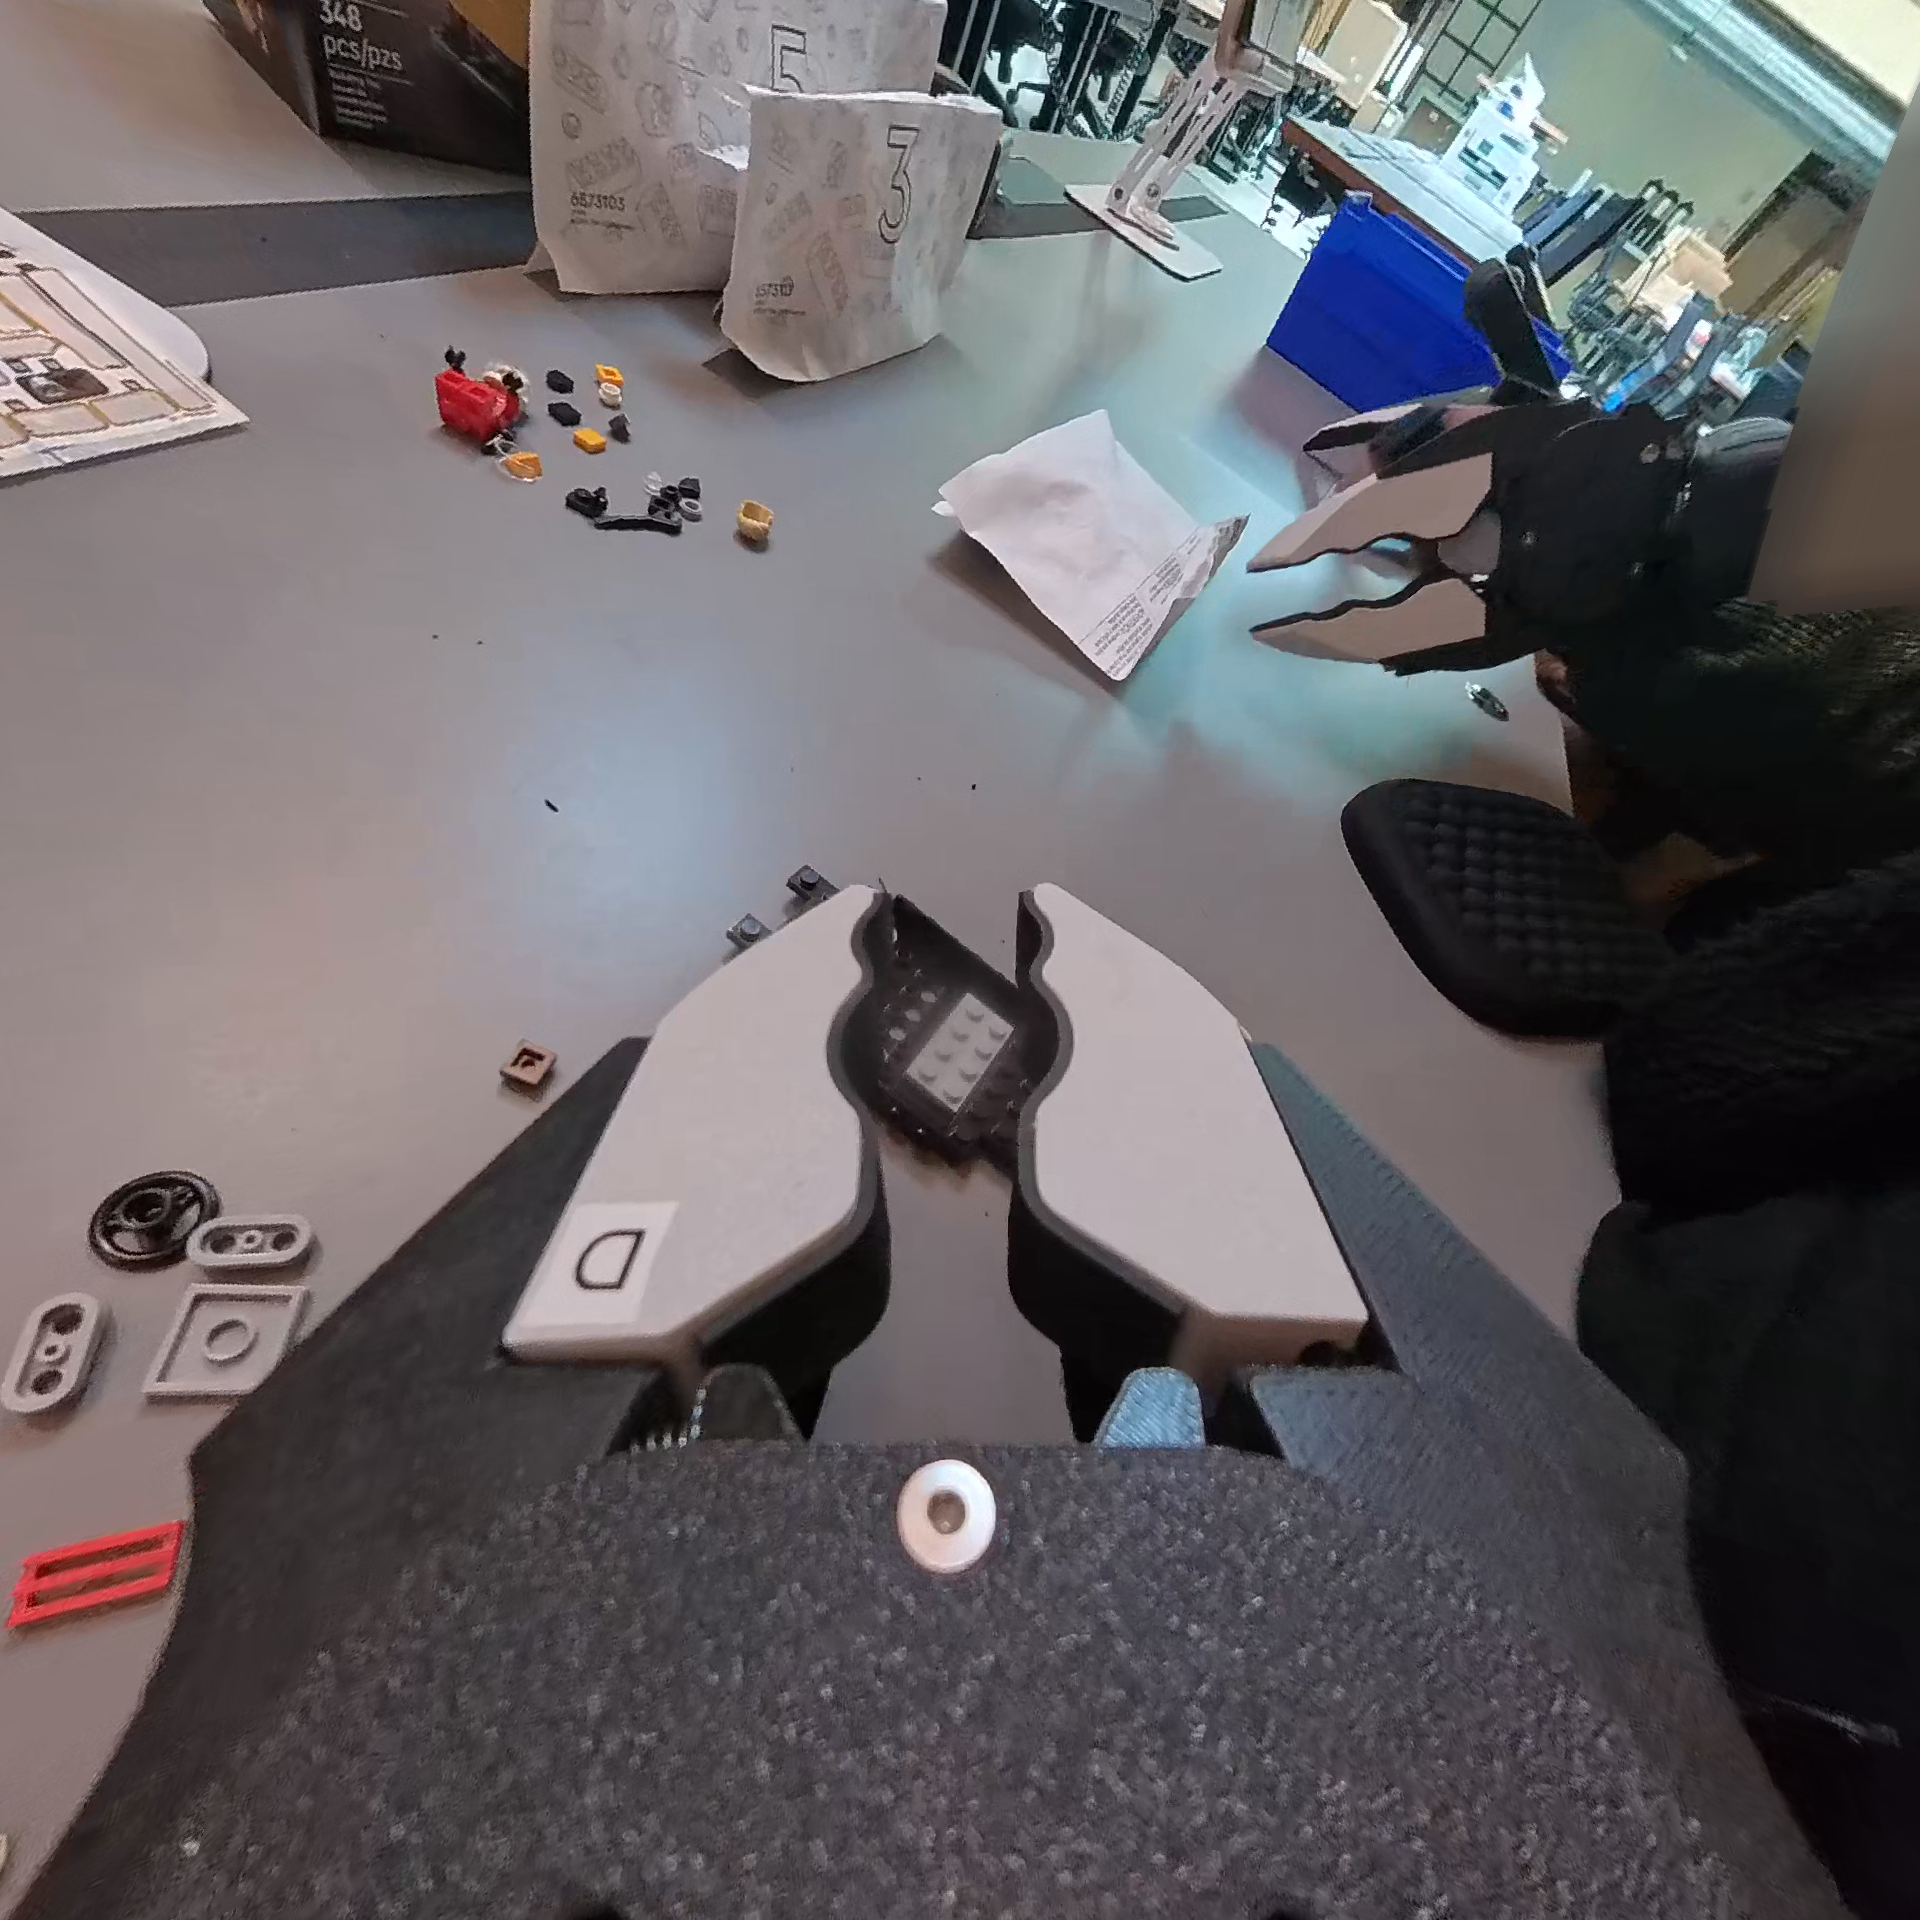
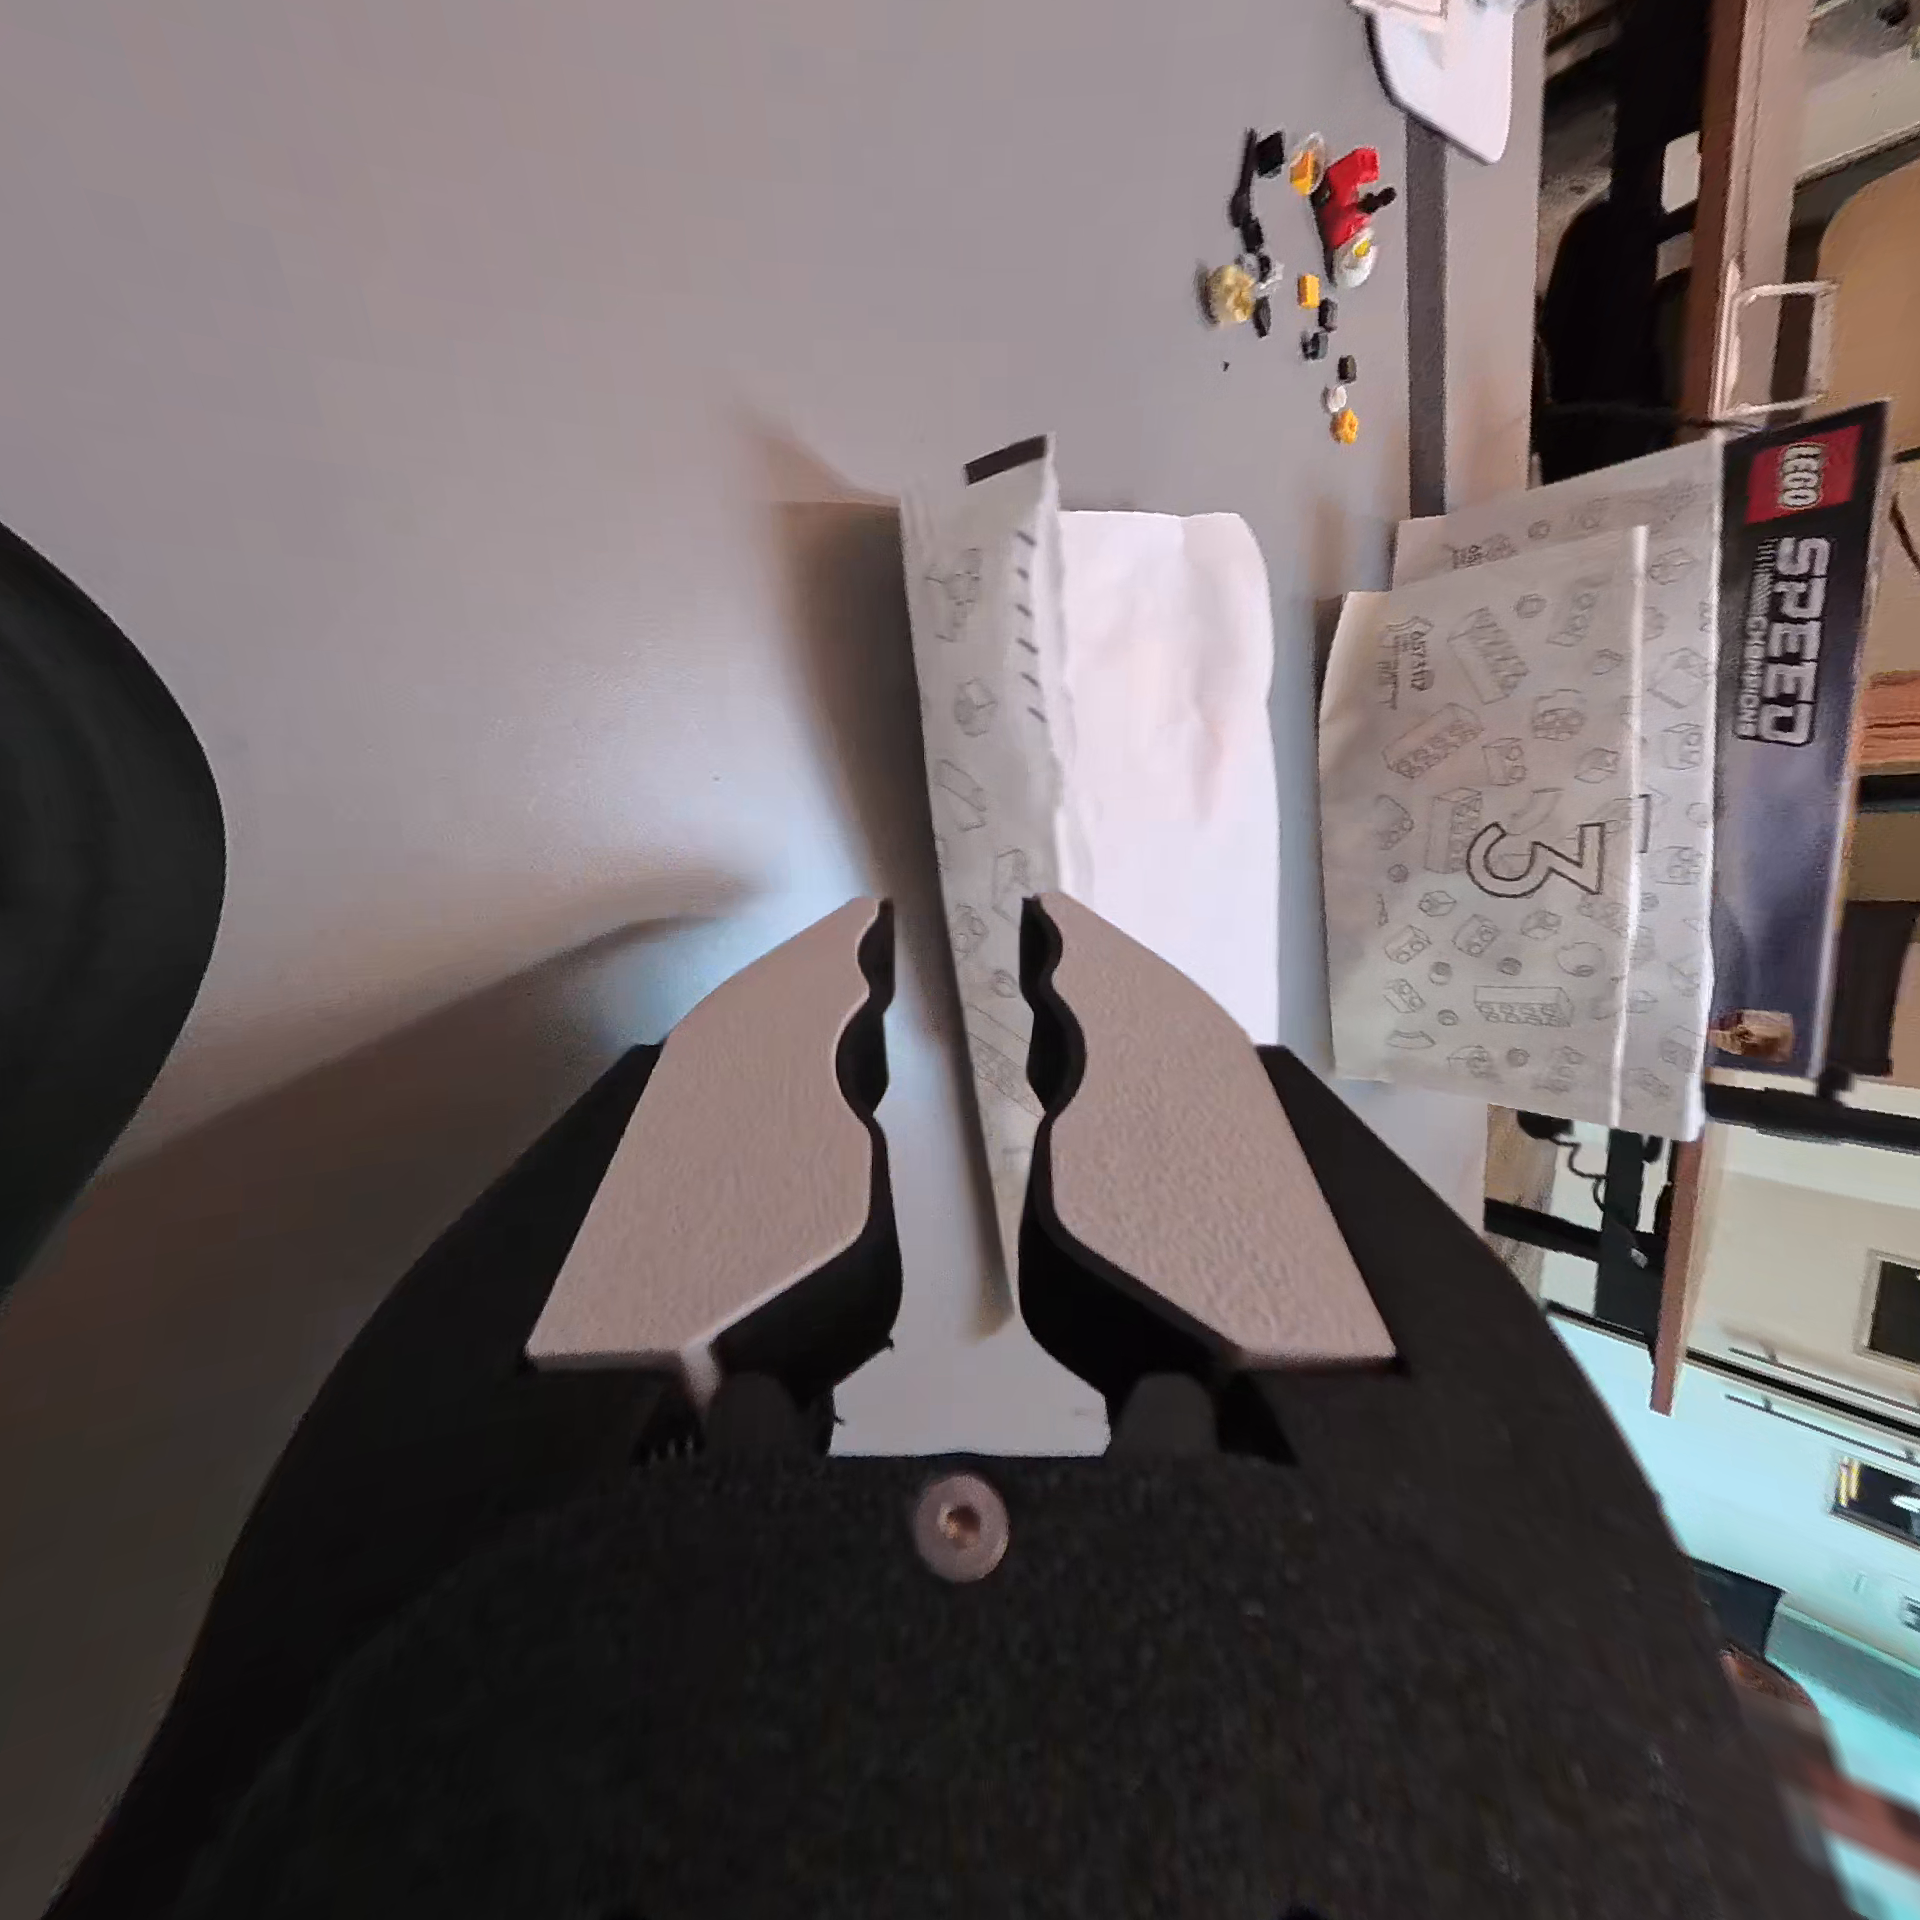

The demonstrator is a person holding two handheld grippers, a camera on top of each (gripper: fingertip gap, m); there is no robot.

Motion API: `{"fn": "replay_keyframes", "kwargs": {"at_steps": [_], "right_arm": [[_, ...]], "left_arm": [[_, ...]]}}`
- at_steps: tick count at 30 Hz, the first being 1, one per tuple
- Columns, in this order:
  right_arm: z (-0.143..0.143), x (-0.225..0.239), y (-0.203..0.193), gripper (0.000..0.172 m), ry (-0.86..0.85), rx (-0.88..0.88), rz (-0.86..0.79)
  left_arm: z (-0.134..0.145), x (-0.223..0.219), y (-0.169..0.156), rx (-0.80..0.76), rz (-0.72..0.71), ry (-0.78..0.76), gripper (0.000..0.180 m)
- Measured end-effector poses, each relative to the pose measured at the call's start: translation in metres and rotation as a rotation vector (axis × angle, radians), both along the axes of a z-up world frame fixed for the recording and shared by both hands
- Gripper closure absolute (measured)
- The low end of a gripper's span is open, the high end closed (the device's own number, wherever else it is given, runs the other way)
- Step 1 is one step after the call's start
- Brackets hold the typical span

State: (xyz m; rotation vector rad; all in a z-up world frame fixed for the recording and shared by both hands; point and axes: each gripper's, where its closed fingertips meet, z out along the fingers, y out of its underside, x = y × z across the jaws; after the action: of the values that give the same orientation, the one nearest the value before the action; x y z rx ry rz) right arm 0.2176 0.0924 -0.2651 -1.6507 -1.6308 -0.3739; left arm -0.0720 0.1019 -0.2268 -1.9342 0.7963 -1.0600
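My left gripper (image 1: pixel 956 899) is low over the grey table (image 1: pixel 520 727) and is shut on a black studded plate (image 1: pixel 914 966) with a light grey plate (image 1: pixel 961 1044) fixed on top. The assembly sits in the hollow between the two fingers. Two small dark grey plates (image 1: pixel 810 885) lie just left of the left fingertip. My right gripper (image 2: pixel 956 914) is open. It also shows in the left wrist view (image 1: pixel 1262 597), with its jaws apart above the table edge. A torn white paper bag (image 2: pixel 987 727) lies on the table just beyond its tips, and shows in the left wrist view (image 1: pixel 1081 520).
Several loose small pieces and a red build (image 1: pixel 582 436) lie farther back. Printed paper bags (image 1: pixel 862 229), a dark box (image 1: pixel 395 73) and a booklet (image 1: pixel 73 353) stand behind. Grey parts (image 1: pixel 223 1340), a black wheel (image 1: pixel 154 1216) and a red grille (image 1: pixel 94 1569) lie left. A black chair (image 1: pixel 1507 914) is right.
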Motion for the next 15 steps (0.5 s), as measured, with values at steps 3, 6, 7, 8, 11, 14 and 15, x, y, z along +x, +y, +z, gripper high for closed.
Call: {"fn": "replay_keyframes", "kwargs": {"at_steps": [3, 6, 7, 8, 11, 14, 15], "right_arm": [[-0.010, 0.002, 0.012, 0.147, -0.009, 0.042, -0.038], [-0.013, 0.002, 0.025, 0.145, -0.026, 0.047, -0.041], [-0.016, 0.002, 0.028, 0.143, -0.037, 0.032, -0.042], [-0.019, 0.003, 0.032, 0.142, -0.047, 0.019, -0.043], [-0.024, 0.001, 0.040, 0.153, -0.061, -0.010, -0.033], [-0.028, 0.002, 0.045, 0.162, -0.060, -0.058, -0.043], [-0.028, 0.002, 0.047, 0.164, -0.058, -0.068, -0.047]], "left_arm": [[-0.001, 0.001, -0.001, 0.005, -0.003, 0.008, 0.159], [-0.002, 0.001, -0.001, 0.006, 0.001, 0.012, 0.159], [-0.002, 0.000, -0.001, 0.006, 0.002, 0.013, 0.159], [-0.002, 0.000, -0.001, 0.006, 0.003, 0.012, 0.159], [-0.001, -0.001, -0.001, 0.003, 0.005, 0.007, 0.159], [-0.002, -0.001, -0.001, -0.002, 0.000, 0.008, 0.159], [-0.002, -0.001, -0.001, -0.004, -0.002, 0.008, 0.159]]}}
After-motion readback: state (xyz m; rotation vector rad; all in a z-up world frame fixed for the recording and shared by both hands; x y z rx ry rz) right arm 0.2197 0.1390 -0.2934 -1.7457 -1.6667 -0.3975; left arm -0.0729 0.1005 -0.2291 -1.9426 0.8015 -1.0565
